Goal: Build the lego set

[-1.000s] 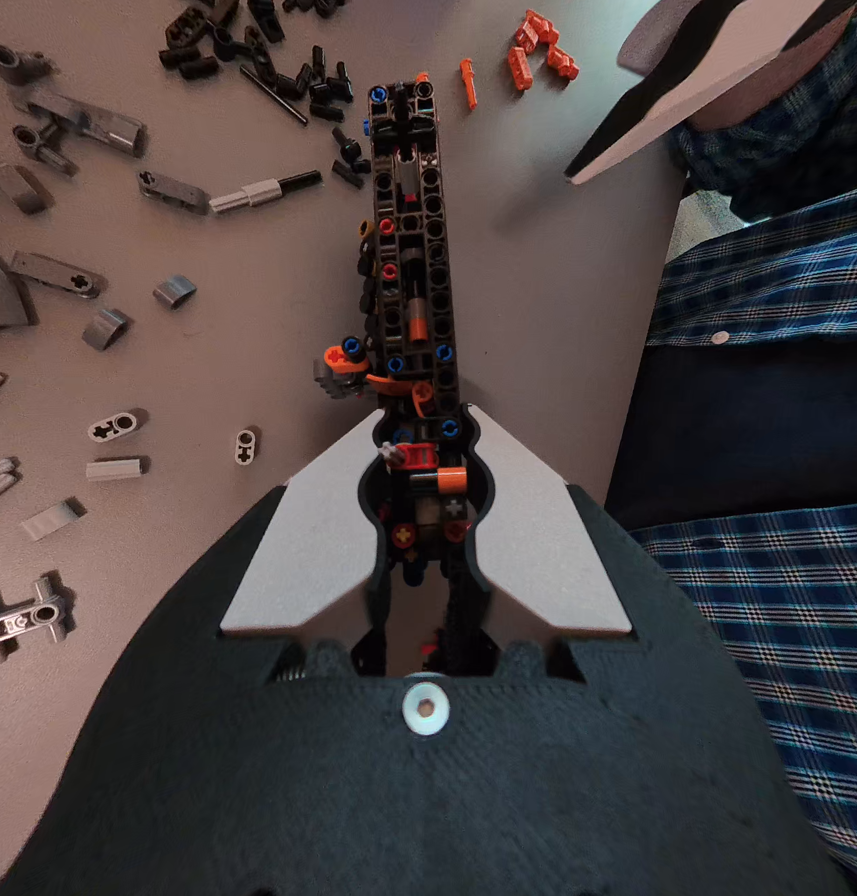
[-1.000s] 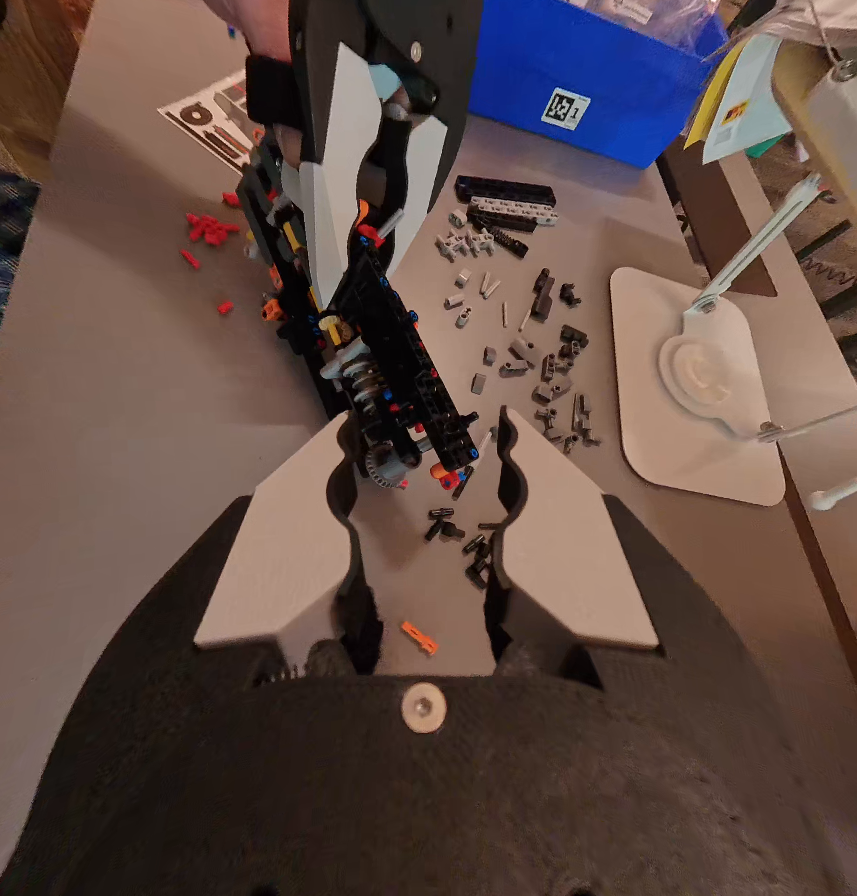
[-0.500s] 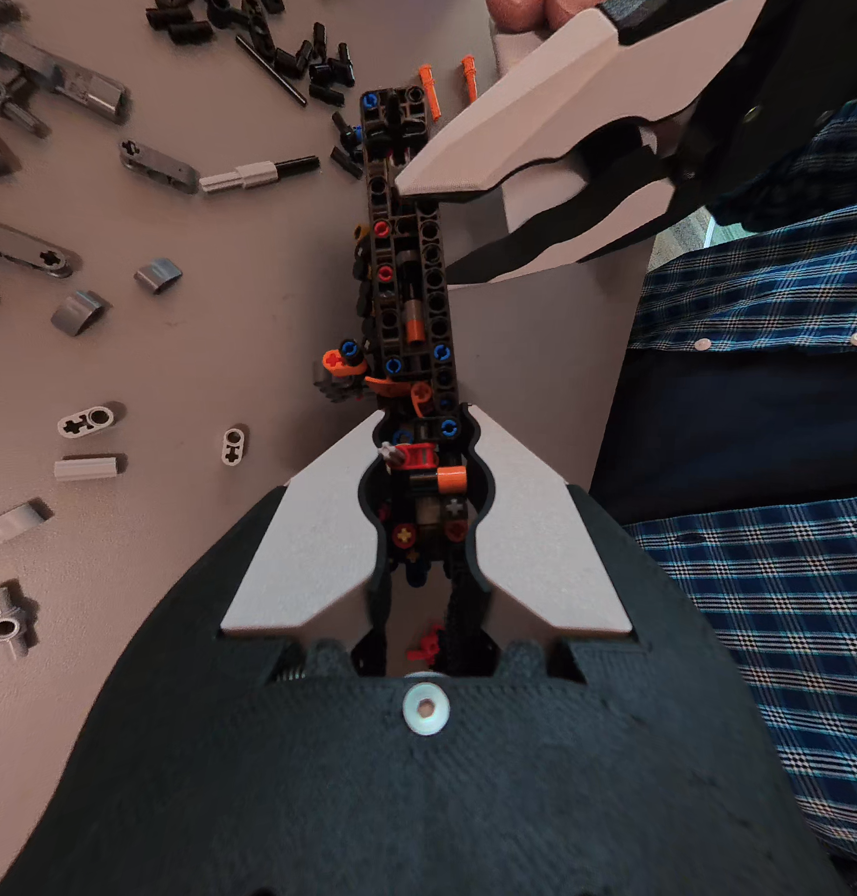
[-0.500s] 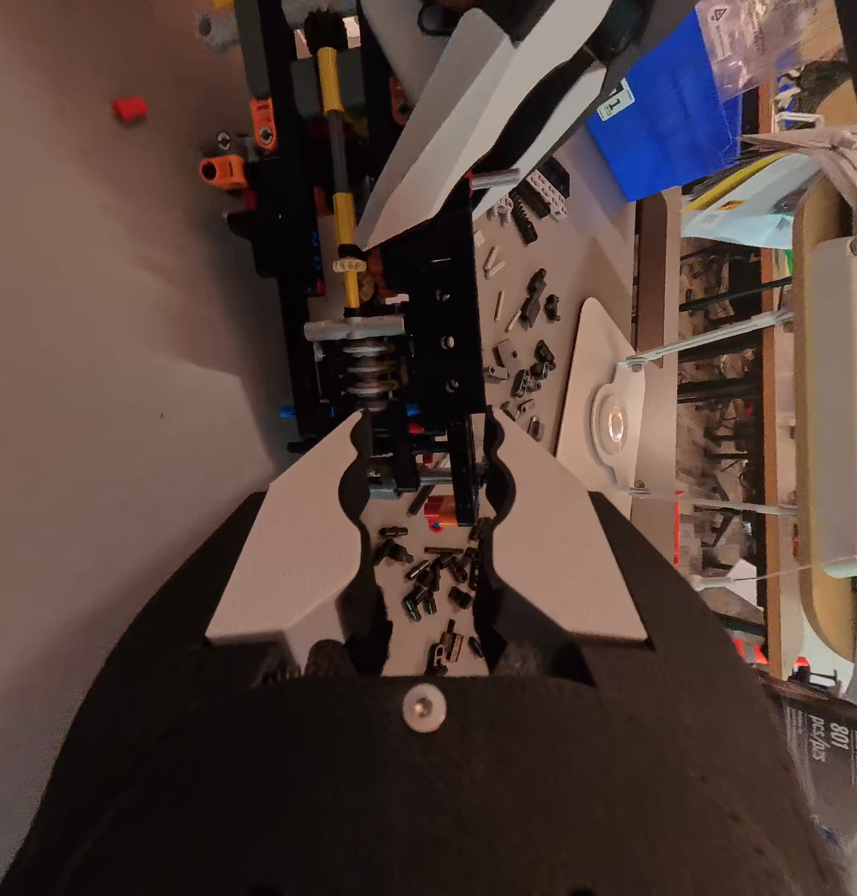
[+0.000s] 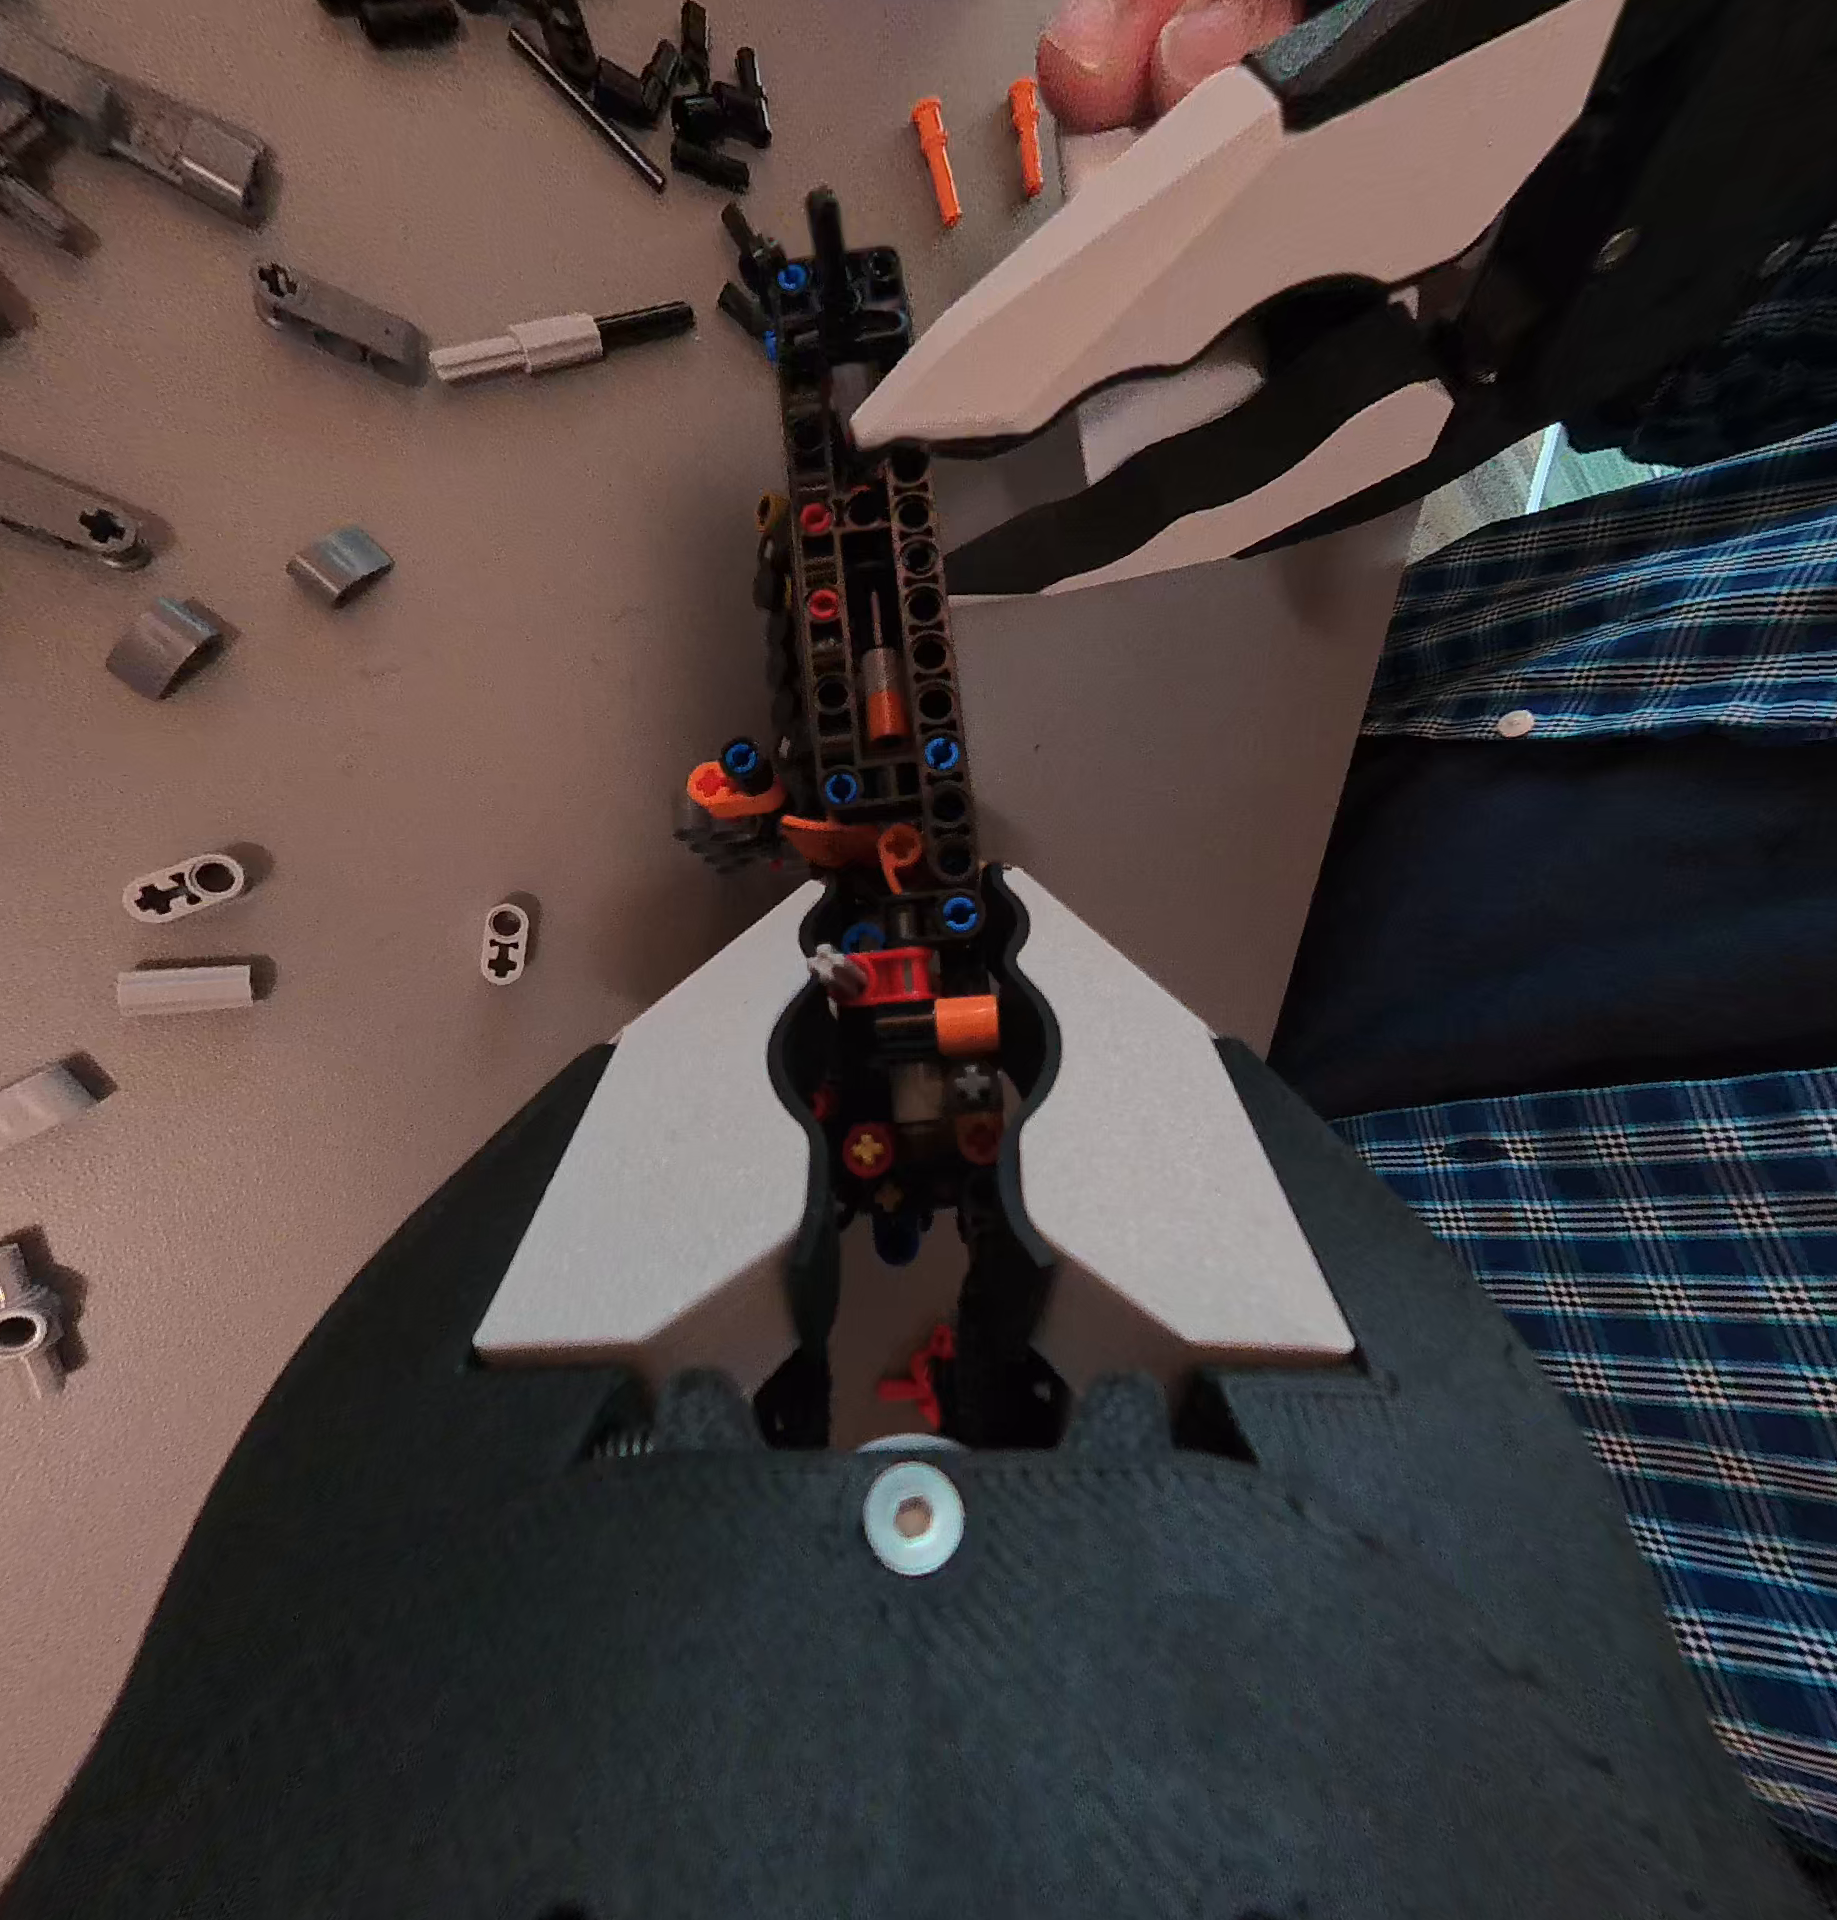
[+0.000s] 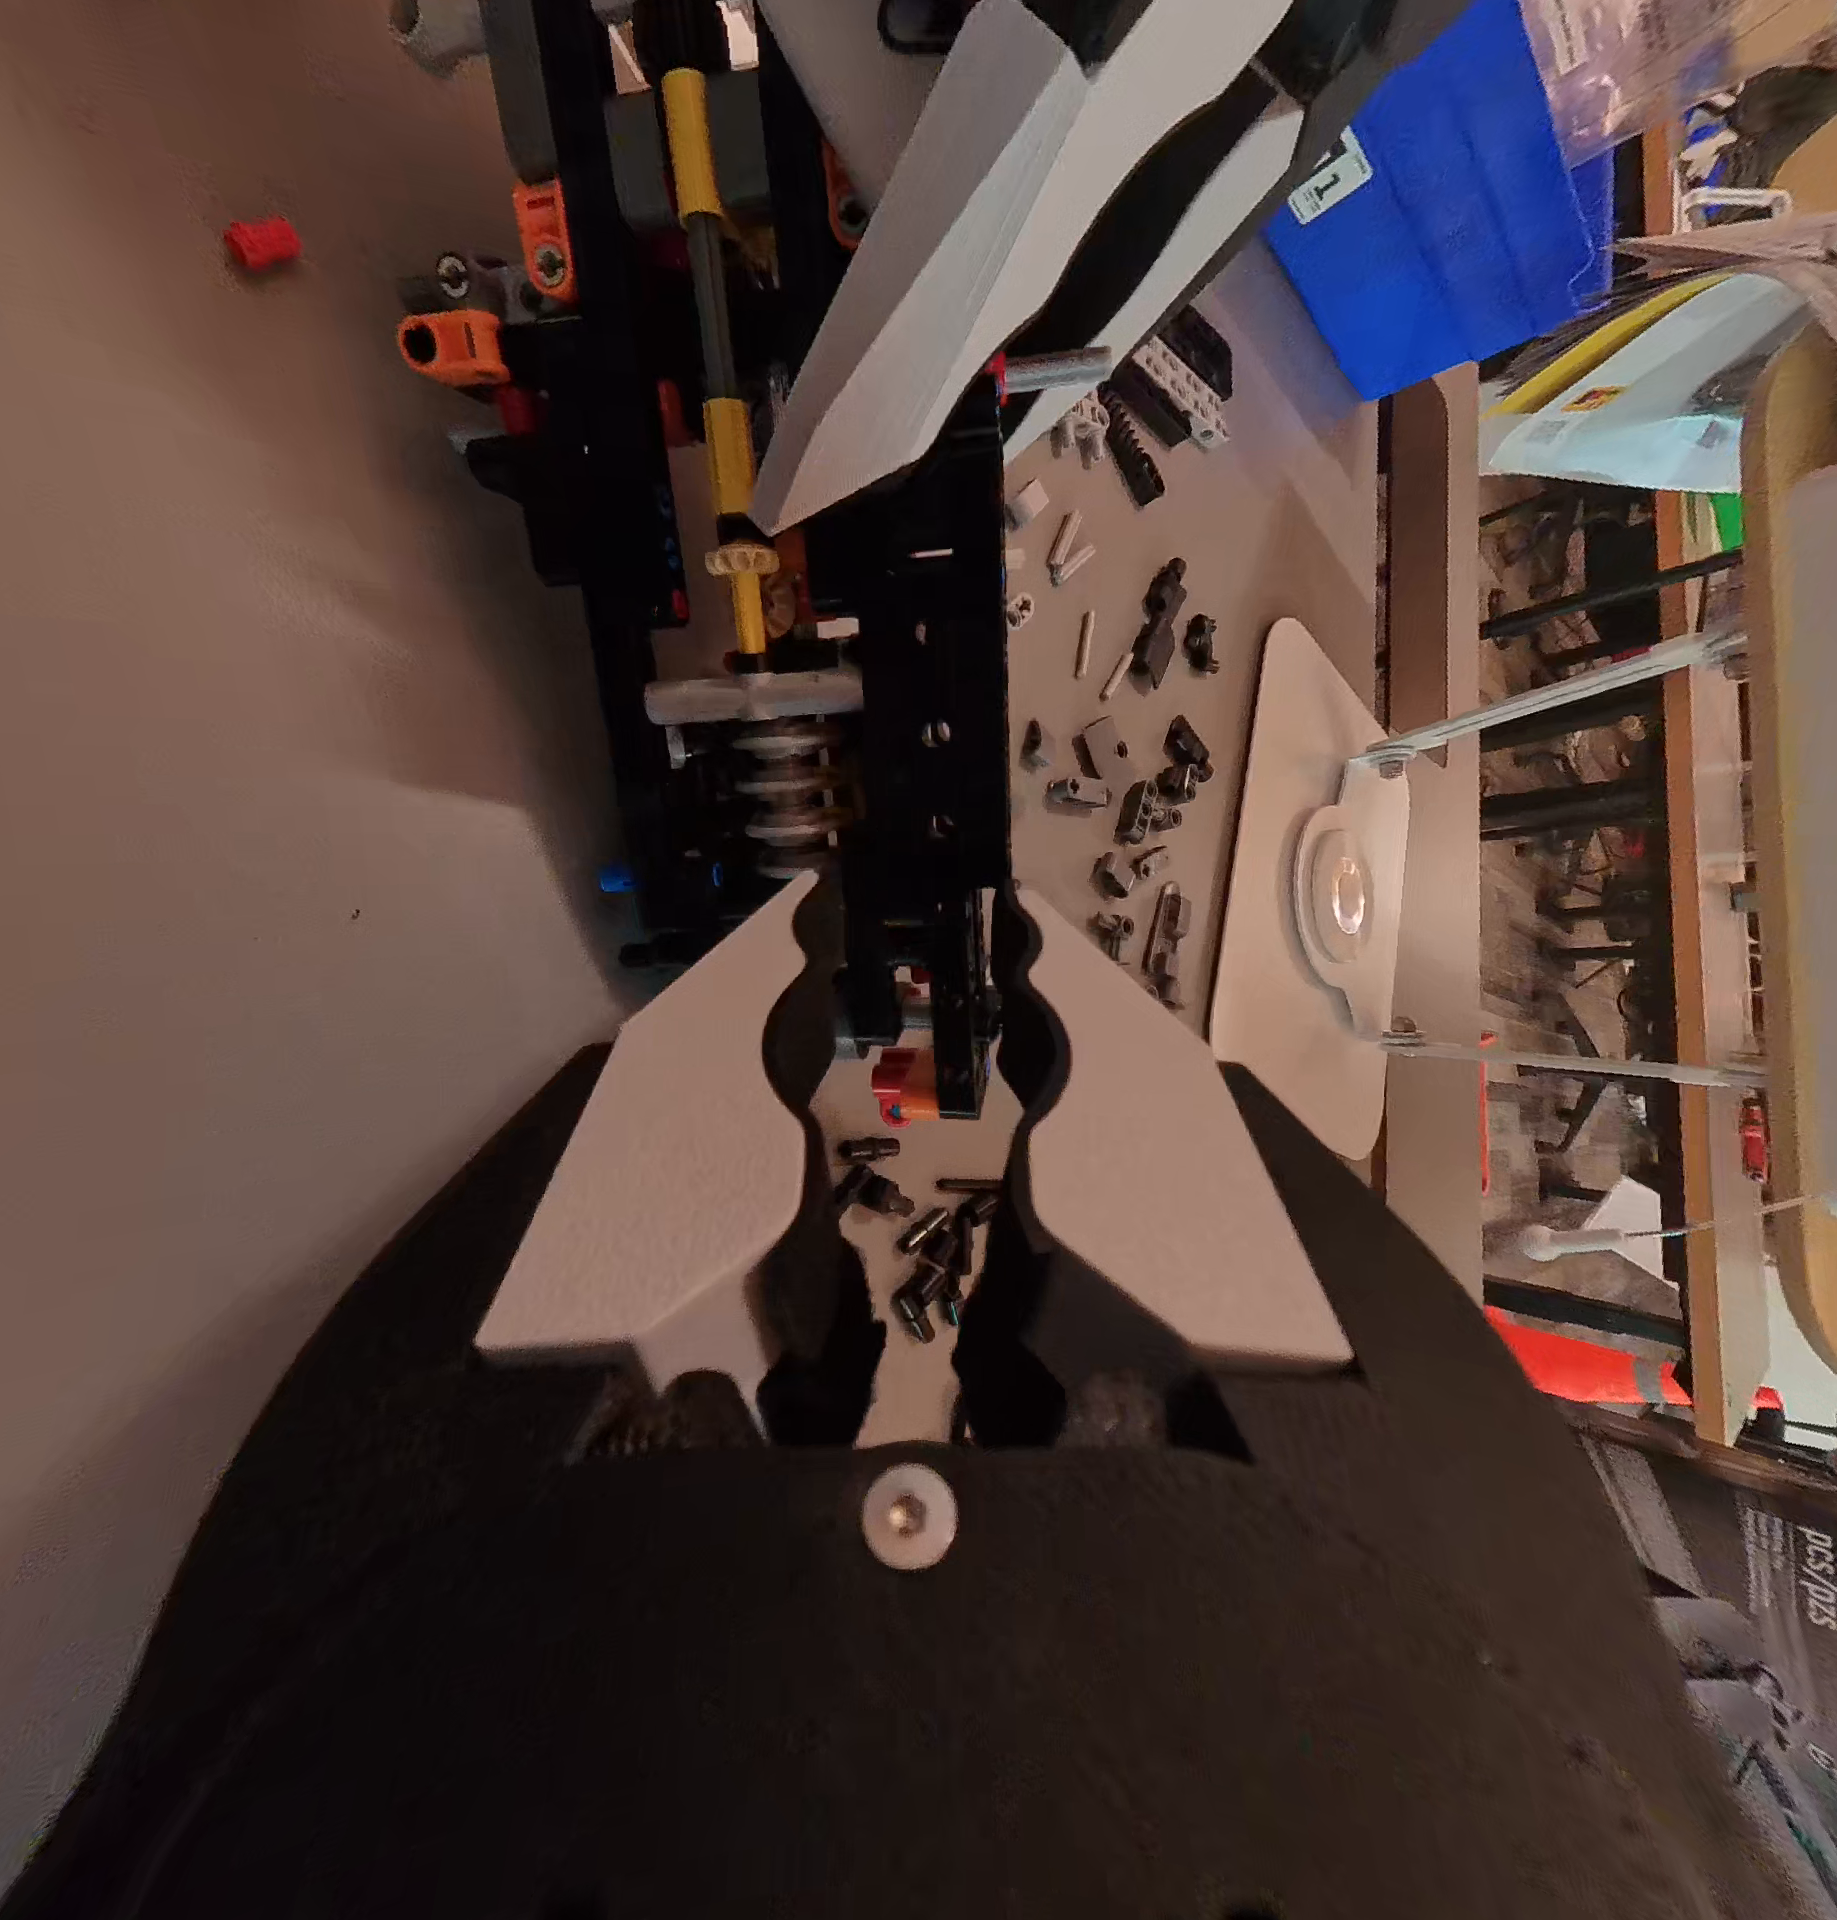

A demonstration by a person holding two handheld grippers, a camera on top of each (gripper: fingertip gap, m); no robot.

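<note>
Left tongs point(image 5: 909, 1039) are pinching the black lego assembly point(image 5: 878, 644); right tongs point(image 6: 909, 987) are pinching its far end; opposing pulls are risking popped pins.

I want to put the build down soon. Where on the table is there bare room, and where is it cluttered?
Bare: the table left of the build in the right wrist view, with only a red piece. Also the strip between the build and the table edge by the person. Crowded: grey parts and black pins.
</note>
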